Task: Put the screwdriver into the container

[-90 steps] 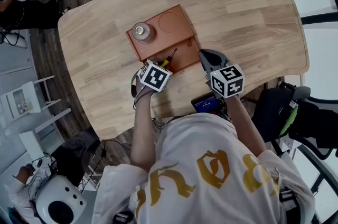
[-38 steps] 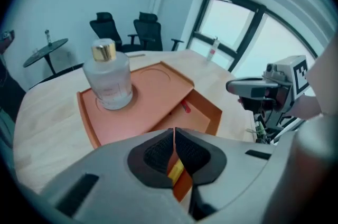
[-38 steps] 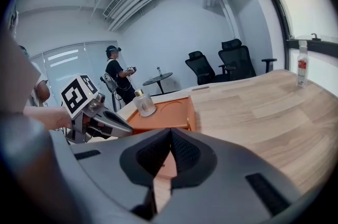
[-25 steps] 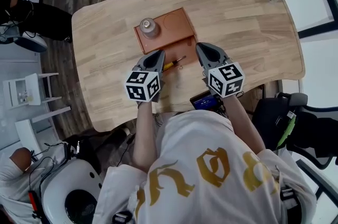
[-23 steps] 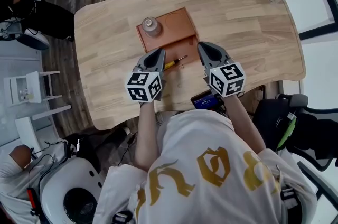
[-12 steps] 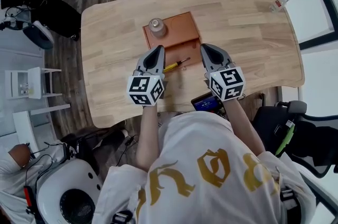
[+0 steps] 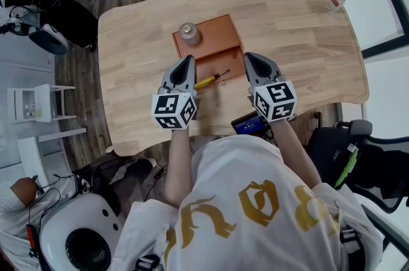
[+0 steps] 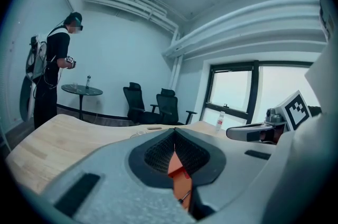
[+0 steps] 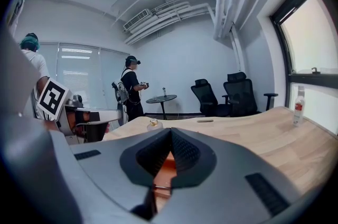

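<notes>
Left gripper (image 7: 186, 61): jaws pressed together, empty, just left of the container's (image 7: 217, 33) near corner.
Screwdriver (image 7: 210, 78): at the container's near edge; probably light, stiff, apt to roll; take the yellow handle (image 7: 204, 80).
Right gripper (image 7: 249, 58): jaws together, empty, just right of the container.

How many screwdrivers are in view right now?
1. The yellow-handled screwdriver lies at the near edge of the orange container, between the left gripper and right gripper. Another could hide under the grippers.
</notes>
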Available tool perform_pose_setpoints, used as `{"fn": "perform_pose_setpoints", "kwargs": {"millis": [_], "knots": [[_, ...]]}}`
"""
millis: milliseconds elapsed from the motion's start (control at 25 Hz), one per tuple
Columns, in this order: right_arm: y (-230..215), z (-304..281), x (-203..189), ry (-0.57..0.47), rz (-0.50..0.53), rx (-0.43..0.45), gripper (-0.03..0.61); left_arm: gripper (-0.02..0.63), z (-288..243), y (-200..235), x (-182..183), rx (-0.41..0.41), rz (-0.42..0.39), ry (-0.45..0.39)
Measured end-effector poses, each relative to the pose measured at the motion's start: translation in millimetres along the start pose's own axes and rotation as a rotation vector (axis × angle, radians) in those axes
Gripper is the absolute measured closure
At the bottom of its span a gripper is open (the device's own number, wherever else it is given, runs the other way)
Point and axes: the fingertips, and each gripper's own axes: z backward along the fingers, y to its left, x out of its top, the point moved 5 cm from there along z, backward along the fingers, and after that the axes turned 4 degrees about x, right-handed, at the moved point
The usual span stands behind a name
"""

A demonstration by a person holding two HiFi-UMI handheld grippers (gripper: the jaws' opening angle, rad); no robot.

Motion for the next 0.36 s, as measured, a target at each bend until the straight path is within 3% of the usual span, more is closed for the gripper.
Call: {"fn": "perform_pose_setpoints", "kwargs": {"millis": [160,360], "knots": [[-3.4,0.5,0.6,-0.001,-0.01,-0.005,0.569,0.603,-2.3,-1.6,1.0,-0.032,0.056,0.011],[-6.1,-0.3,1.2,0.0,-0.019,-0.033,0.568,0.603,-1.5,2.5,1.1,-0.022,0.054,0.018]]}}
